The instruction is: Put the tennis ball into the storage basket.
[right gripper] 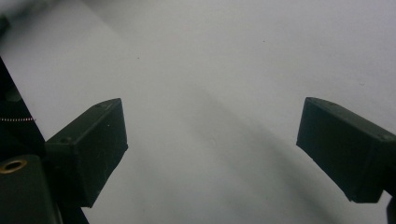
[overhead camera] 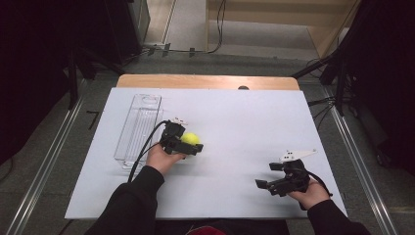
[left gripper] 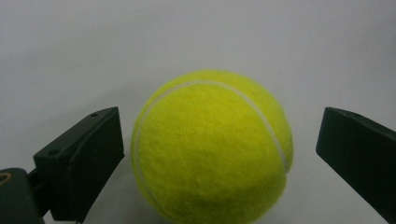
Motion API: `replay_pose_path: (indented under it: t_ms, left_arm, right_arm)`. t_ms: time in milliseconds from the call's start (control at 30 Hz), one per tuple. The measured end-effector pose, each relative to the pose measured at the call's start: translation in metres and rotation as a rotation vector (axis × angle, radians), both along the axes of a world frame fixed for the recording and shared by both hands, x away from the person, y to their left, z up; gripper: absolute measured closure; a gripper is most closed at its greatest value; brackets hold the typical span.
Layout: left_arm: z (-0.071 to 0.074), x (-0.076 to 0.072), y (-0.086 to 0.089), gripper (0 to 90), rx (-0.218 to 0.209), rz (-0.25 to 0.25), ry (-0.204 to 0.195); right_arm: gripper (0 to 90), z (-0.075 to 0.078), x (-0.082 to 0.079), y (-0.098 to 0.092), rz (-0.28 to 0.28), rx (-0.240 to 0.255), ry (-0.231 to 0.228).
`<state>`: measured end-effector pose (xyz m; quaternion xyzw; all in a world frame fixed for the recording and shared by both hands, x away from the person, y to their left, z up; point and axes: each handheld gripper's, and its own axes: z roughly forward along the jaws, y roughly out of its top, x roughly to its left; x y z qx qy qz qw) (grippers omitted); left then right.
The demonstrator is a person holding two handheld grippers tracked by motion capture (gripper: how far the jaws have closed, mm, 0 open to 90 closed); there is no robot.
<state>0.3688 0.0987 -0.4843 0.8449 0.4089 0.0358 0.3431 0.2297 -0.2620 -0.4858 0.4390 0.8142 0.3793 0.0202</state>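
L gripper (overhead camera: pixel 188 142) sits w/ jaws wide open around the tennis ball (left gripper: pixel 212 149), a gap showing each side, ball resting on the desk (overhead camera: pixel 235 112) left of centre, just beside the clear tray (overhead camera: pixel 139 127) near the left edge. R gripper (overhead camera: pixel 274 176) is near the front right corner, jaws wide open, nothing btwn them.

Bright, evenly lit white table (overhead camera: pixel 235 112); dark surroundings, soft close-up focus.
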Motion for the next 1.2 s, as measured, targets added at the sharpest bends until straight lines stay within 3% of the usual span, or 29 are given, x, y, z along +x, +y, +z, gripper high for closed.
replay_pose_path:
  t_ms: [333,733,833,1067,1200]
  left_arm:
    - [-0.009,0.0,0.0,1.5,0.011,0.003,0.01]
    - [-0.013,-0.002,-0.002,6.8,0.034,0.009,-0.012]
    - [-0.012,-0.003,-0.002,14.1,0.048,0.016,-0.023]
    - [-0.012,-0.004,-0.003,19.5,0.064,0.028,-0.042]
    - [-0.012,-0.004,-0.001,24.7,0.043,0.029,-0.036]
  right_arm:
    - [6.8,0.0,0.0,0.0,0.002,-0.001,-0.001]
    - [6.8,0.0,0.0,0.0,0.002,-0.001,-0.001]
    - [6.8,0.0,0.0,0.0,0.005,-0.001,-0.001]
    - [6.8,0.0,0.0,0.0,0.005,-0.004,-0.003]
    - [6.8,0.0,0.0,0.0,0.003,-0.005,-0.001]
